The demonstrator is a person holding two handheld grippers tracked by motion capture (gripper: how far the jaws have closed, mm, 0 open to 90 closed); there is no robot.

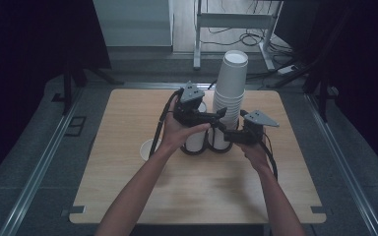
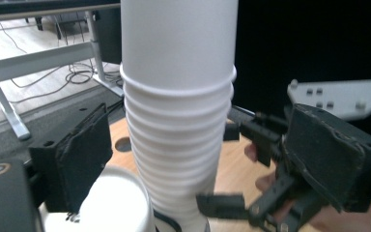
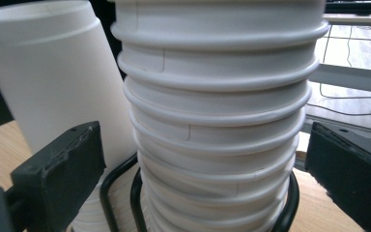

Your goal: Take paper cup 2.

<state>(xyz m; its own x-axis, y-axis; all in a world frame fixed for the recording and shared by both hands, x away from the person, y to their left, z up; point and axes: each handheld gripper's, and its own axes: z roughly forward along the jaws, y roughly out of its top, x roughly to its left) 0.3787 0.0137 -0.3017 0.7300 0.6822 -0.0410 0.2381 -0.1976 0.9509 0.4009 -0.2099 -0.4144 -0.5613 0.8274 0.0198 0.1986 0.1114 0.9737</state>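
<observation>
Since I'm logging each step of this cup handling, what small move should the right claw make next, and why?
Probably close the right claw on the cup stack. Its jaws stand open on either side of the stack without pressing it, so nothing steadies the stack in its black wire holder.

Between my right tongs (image 3: 193,179) stands the cup stack (image 3: 217,106), matt white paper with smooth rolled rims and faint seams. My tongs' pads look like matt black rubber, slightly rough. The holder (image 3: 121,188) ringing the stack is glossy black wire. The surface (image 1: 128,196) below is pale, smooth wood grain.
</observation>
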